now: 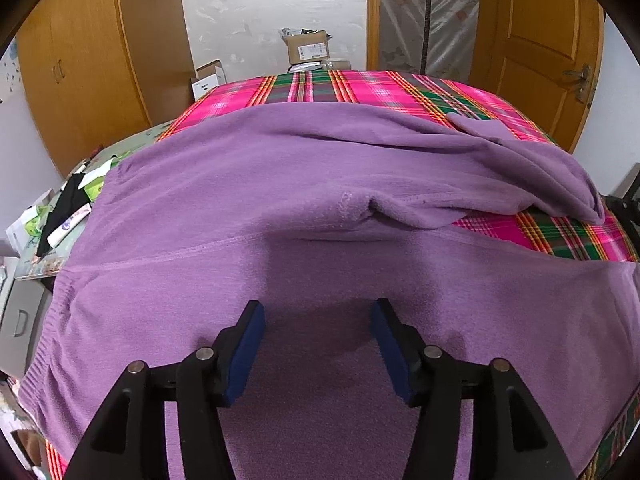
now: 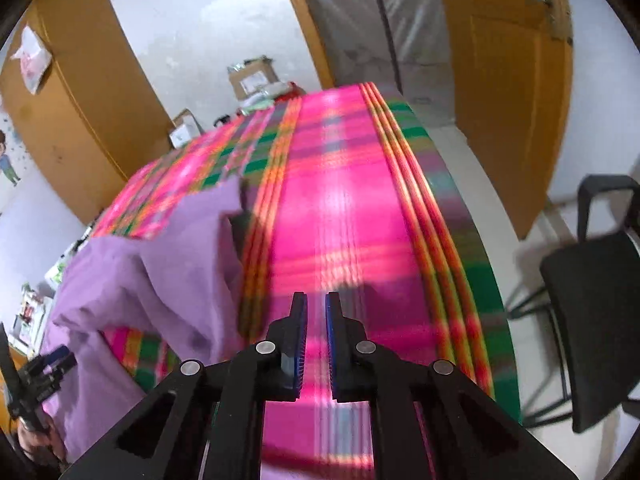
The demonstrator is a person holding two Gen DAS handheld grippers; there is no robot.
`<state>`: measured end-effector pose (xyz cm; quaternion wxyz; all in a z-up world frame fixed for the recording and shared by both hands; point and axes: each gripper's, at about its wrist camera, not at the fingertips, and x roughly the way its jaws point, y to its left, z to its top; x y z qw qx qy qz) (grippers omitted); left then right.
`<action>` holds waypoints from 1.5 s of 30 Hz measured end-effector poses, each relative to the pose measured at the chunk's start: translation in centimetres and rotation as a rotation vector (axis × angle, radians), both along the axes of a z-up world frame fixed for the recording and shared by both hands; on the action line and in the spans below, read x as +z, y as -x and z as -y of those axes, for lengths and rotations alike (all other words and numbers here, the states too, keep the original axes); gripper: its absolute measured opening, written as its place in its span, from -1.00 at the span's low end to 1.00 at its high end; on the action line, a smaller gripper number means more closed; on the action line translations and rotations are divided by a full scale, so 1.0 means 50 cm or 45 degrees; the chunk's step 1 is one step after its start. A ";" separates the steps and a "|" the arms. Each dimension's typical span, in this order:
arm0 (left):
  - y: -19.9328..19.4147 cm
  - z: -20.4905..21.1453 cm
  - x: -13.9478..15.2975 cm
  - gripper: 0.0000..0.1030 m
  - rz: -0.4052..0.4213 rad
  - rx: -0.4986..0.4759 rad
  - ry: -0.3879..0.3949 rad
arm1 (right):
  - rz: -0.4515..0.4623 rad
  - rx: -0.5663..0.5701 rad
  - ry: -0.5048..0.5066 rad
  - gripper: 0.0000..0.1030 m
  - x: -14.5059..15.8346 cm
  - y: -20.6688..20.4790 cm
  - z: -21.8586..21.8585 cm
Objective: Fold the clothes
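A purple fleece garment (image 1: 280,184) lies spread over the bed's pink and green plaid cover (image 1: 360,88). One sleeve (image 1: 560,176) is folded back across its right side. My left gripper (image 1: 318,308) hovers just above the near part of the garment, jaws wide open and nothing between them. In the right wrist view the garment (image 2: 160,264) lies bunched to the left. My right gripper (image 2: 316,298) is over bare plaid cover (image 2: 340,200), to the right of the garment. Its blue pads stand a narrow gap apart, holding nothing. The left gripper (image 2: 52,364) shows at the lower left edge, held by a hand.
A black chair (image 2: 596,312) stands right of the bed. A wooden door (image 1: 536,40) is behind it and a wardrobe (image 1: 80,60) on the left. Cardboard boxes (image 1: 306,46) sit past the far end. A cluttered side table (image 1: 68,208) borders the left side of the bed.
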<state>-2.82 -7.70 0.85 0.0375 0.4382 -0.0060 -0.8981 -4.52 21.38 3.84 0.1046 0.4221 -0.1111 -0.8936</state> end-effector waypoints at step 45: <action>-0.001 0.010 0.002 0.18 0.005 0.012 -0.029 | -0.072 0.323 -0.132 -0.79 0.049 0.141 0.166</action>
